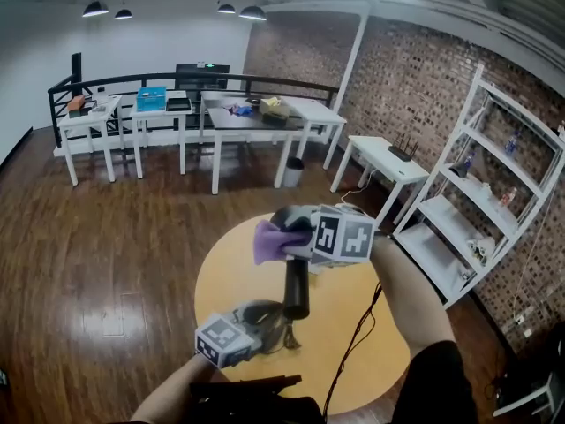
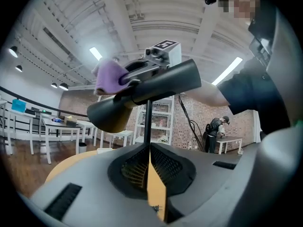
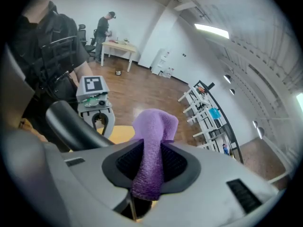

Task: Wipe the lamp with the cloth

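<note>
Above round yellow table (image 1: 349, 360), head view: black lamp (image 1: 297, 290) held up off the surface between both claws; nothing else of the task lies on the table.

Left claw (image 2: 148, 143): pads pressed together on lamp's thin black stem (image 2: 147, 119), which rises straight out of the pinch; judged purpose: steady the lamp so the other side can rub w/o it swinging; grip is low on the stem, leaving the head free all round.

Right claw (image 3: 152, 150): pinching purple cloth (image 3: 154, 126); a bunched fold stands proud beyond the tips, lower end hangs back betw. the pads; judged purpose: soft wad leads, so fabric rather than hard pad meets the lamp.

Lamp rel. to claws: dark cone-shaped lamp head (image 2: 142, 96) sits just above left claw, tilted, wide mouth to lower left in the left gripper view; cloth wad lies at its upper side, approx. touching; true contact cannot be settled from these views. Seen from the right gripper view, lamp's black body (image 3: 71, 126) runs to the left of the cloth, close beside it, w/ left claw further off behind.

Judgement: wiping step in hand; head barely covered so far.
</note>
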Tool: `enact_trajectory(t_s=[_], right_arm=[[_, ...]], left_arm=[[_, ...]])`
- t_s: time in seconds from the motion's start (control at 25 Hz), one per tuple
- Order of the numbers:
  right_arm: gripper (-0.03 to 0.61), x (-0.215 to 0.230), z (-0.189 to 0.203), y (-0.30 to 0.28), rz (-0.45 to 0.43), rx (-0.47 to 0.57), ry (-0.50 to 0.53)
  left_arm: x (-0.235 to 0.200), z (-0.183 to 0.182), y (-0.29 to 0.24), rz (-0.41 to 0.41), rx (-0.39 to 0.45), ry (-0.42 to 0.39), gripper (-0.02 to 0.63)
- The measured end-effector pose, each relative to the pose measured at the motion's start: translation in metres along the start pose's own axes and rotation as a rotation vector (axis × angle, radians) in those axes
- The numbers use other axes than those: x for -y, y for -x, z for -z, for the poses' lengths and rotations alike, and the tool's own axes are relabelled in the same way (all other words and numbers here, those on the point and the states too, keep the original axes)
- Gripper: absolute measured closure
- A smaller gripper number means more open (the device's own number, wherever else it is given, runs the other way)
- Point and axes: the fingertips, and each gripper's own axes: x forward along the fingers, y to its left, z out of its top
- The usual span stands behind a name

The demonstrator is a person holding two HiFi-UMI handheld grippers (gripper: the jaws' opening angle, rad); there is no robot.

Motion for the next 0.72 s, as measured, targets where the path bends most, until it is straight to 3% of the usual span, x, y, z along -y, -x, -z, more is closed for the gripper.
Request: enact_trajectory(t_s=[0.24,0.48,0.72], right_arm=[[0.483,0.039,0.025,-0.035,0.093,-0.145,-0.019],[0.483,0.053,0.017,-0.065,0.086,-0.287,0.101],[0.483,0.080,0.033,-0.083,0.150,-0.317,0.071]], left_arm=[[0.004,0.004,-0.003,0.013,-0.013,-0.050,0.611],[-0.001,0.005,-0.001,0.006,-0.018,-0.048,0.612],[-0.006,0.002,0.006,-0.019,-0.013,-0.040,0.612]])
